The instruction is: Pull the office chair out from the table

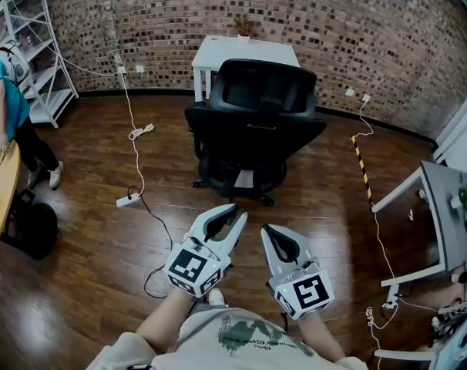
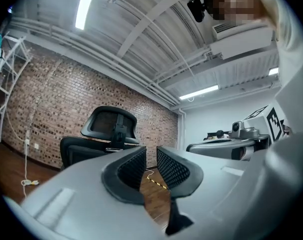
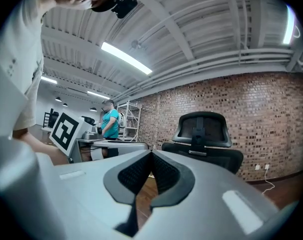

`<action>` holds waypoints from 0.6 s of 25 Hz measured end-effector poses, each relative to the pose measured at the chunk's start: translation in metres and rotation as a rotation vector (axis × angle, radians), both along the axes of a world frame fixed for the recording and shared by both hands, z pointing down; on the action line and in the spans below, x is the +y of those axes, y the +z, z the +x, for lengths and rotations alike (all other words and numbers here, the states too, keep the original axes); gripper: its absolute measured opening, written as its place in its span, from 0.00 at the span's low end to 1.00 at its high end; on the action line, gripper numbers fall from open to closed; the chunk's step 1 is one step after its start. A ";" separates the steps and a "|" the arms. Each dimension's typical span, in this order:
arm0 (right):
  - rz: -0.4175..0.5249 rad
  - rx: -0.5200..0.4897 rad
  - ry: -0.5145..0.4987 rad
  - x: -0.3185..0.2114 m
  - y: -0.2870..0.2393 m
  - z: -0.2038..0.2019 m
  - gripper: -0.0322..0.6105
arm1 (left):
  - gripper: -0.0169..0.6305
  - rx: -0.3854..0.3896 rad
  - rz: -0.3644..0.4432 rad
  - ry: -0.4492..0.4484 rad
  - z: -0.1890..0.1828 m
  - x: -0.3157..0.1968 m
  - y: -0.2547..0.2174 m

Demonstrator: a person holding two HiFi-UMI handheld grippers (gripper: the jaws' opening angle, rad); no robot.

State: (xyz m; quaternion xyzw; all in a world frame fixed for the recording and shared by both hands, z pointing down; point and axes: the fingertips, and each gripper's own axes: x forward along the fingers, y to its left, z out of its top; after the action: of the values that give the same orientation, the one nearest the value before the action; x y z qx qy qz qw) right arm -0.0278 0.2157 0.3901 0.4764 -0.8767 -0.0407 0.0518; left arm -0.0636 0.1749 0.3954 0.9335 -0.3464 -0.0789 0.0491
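Note:
The black office chair point(image 1: 257, 122) stands with its back toward me, its seat tucked at the small white table point(image 1: 218, 52) by the brick wall. It also shows in the left gripper view point(image 2: 109, 126) and the right gripper view point(image 3: 201, 134), some way off. My left gripper point(image 1: 232, 214) point(image 2: 151, 159) is held low in front of me, short of the chair, its jaws a narrow gap apart with nothing between them. Beside it my right gripper point(image 1: 267, 230) point(image 3: 151, 156) is shut and empty, tips touching. Neither touches the chair.
A white power strip point(image 1: 128, 200) and its cable lie on the wooden floor left of the chair. A yellow-black floor strip point(image 1: 361, 168) runs at the right. A person in a teal shirt point(image 1: 2, 106) stands far left by a metal shelf point(image 1: 33, 52). A grey desk point(image 1: 441, 214) stands at the right.

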 end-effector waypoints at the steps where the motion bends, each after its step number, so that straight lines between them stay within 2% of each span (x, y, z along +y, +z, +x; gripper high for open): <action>1: 0.000 -0.001 -0.006 0.006 0.001 0.002 0.05 | 0.15 -0.003 -0.004 -0.002 0.004 0.008 0.003; 6: 0.001 -0.025 -0.014 0.033 0.002 0.021 0.05 | 0.14 -0.021 -0.019 -0.001 0.026 0.045 0.008; 15: -0.024 -0.088 -0.025 0.071 0.016 0.039 0.05 | 0.11 -0.059 -0.053 -0.027 0.043 0.093 0.021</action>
State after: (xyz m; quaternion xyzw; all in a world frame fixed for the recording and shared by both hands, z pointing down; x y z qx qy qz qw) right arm 0.0112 0.2863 0.4063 0.4663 -0.8844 -0.0098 0.0187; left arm -0.0211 0.2676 0.4166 0.9290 -0.3622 -0.0428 0.0627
